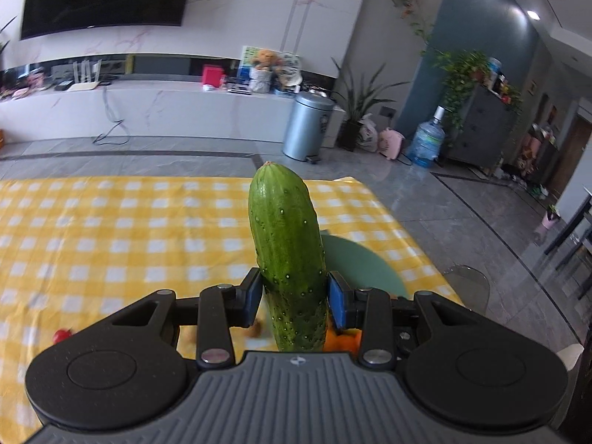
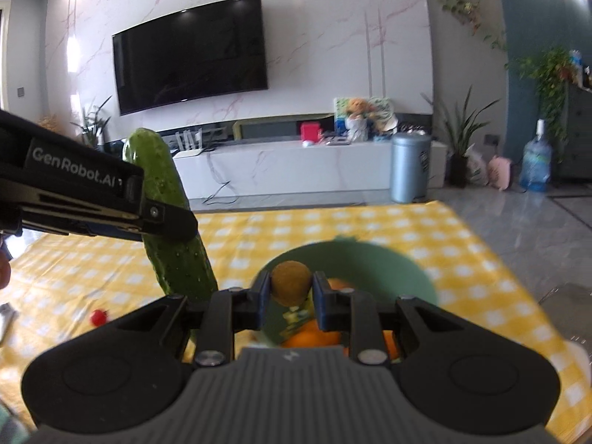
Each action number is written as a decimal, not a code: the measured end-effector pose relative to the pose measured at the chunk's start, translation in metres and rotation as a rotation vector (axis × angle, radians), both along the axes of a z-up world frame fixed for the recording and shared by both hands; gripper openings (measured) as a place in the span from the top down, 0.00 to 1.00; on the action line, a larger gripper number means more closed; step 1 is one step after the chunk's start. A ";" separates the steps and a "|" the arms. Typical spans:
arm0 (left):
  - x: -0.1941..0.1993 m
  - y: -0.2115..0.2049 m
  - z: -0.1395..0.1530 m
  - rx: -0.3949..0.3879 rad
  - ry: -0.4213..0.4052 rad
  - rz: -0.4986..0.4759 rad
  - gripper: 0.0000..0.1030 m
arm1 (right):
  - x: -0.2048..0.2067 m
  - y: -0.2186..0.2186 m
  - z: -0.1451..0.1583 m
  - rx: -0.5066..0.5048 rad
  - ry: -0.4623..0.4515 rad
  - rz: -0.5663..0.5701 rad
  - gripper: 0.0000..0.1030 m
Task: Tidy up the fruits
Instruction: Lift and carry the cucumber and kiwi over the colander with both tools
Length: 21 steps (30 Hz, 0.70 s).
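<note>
My left gripper (image 1: 295, 296) is shut on a green cucumber (image 1: 285, 244), held upright above the yellow checked tablecloth (image 1: 111, 229). The cucumber (image 2: 166, 199) and the left gripper's finger (image 2: 166, 218) also show in the right wrist view, at the left. My right gripper (image 2: 292, 288) is shut on a brown kiwi (image 2: 291, 282) and holds it over a green plate (image 2: 388, 266). Oranges (image 2: 310, 335) lie on the plate below the kiwi. The plate (image 1: 355, 259) lies right of the cucumber in the left wrist view, with an orange (image 1: 342, 340) beside it.
A small red fruit (image 2: 98, 316) lies on the cloth at the left; it also shows in the left wrist view (image 1: 61, 335). A small brown fruit (image 1: 255, 327) lies by the left finger. The table's far edge (image 2: 333, 205) meets grey floor, with a metal bin (image 2: 410, 166) beyond.
</note>
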State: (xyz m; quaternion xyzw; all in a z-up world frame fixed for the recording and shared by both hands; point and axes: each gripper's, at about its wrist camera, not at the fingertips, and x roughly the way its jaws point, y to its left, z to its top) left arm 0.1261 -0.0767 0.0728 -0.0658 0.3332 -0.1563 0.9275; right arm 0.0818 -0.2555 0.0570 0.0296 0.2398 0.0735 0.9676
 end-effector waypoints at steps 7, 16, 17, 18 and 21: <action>0.032 -0.037 -0.017 0.102 0.052 -0.049 0.59 | 0.033 -0.018 -0.004 -0.064 0.029 -0.019 0.80; 0.054 -0.055 -0.037 0.178 0.089 -0.095 0.59 | 0.062 -0.021 -0.034 -0.045 0.112 -0.056 0.80; 0.057 -0.056 -0.040 0.187 0.095 -0.099 0.59 | 0.064 -0.021 -0.036 -0.036 0.119 -0.061 0.80; 0.059 -0.058 -0.043 0.193 0.094 -0.100 0.59 | 0.066 -0.023 -0.037 -0.027 0.122 -0.070 0.80; 0.067 -0.062 -0.048 0.215 0.092 -0.102 0.59 | 0.071 -0.026 -0.042 -0.014 0.136 -0.087 0.80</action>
